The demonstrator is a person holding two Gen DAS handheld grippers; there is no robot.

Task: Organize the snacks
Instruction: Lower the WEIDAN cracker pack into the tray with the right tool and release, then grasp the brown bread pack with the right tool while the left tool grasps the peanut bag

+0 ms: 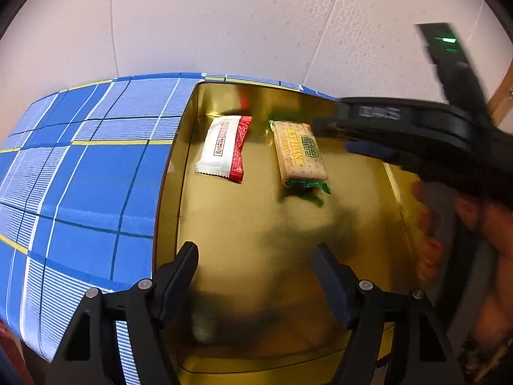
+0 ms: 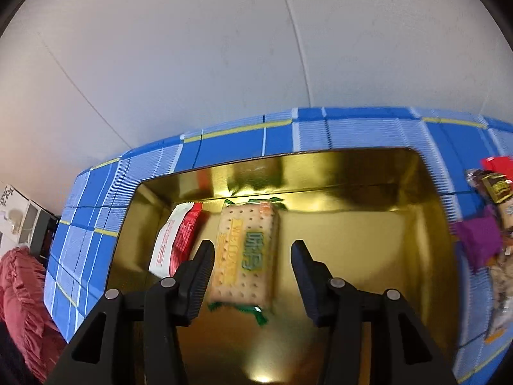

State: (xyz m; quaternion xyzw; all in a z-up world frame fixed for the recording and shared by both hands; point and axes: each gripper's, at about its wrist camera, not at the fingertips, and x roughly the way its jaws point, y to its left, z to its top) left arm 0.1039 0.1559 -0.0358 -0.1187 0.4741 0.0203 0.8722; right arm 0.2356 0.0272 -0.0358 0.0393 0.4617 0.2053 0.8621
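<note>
We see, largest first, the blue plaid tablecloth (image 1: 89,173), which fills the left half of the left wrist view and frames the upper and side margins of the right wrist view. On it rests the gold tin (image 1: 179,173), open-topped, occupying the centre and lower centre of both views. The left gripper (image 1: 256,279) hangs over the tin's near end at the bottom of its own frame; we find its fingers spread apart with only bare gold floor between them. The right gripper (image 2: 253,276) enters the left wrist view from the right edge, blurred, above the tin; in its own view its fingers stand apart, empty, with the cracker pack showing between and beyond them. Toward the tin's far wall, in the upper centre of each view, lie the cracker pack (image 2: 247,250) with green ends and, just beside it on the left, the white-and-red snack packet (image 1: 224,149). At the right edge of the right wrist view we note loose snacks (image 2: 490,224) on the cloth outside the tin.
</note>
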